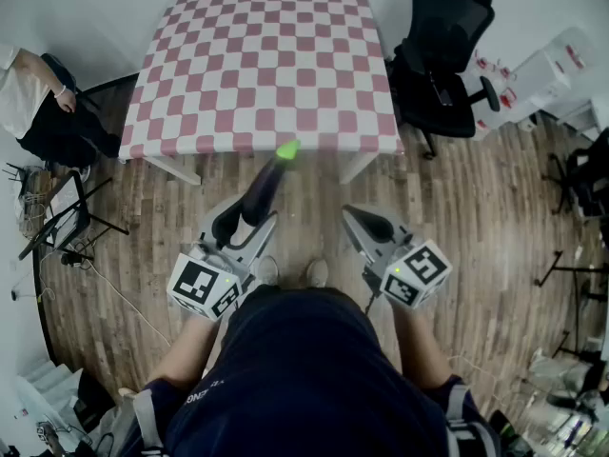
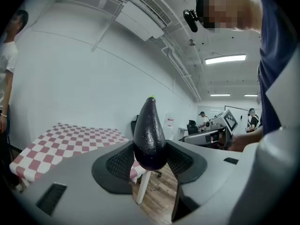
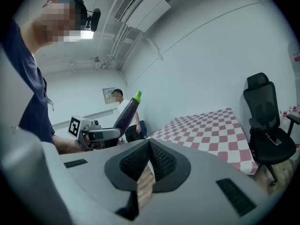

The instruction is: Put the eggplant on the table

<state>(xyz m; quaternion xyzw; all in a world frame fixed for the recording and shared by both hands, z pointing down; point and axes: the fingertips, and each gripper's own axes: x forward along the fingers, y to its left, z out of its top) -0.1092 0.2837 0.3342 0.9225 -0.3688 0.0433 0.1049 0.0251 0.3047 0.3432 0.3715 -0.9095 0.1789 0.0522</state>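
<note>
One eggplant (image 1: 266, 184) in left tongs (image 1: 245, 221) — lengthwise, green tip toward table (image 1: 266, 65).

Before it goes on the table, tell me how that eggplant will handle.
The eggplant looks glossy, so it may slip between the fingers. Its rounded, tapered body would probably roll on the flat table. Gripped at one end, it juts straight, so likely stiff.

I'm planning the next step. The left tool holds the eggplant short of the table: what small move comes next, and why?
Probably carry the left tool forward until the eggplant is over the table. The tool is clamped on the eggplant's thick end, green tip pointing at the table, but it hangs over the floor, short of the near edge.
</note>
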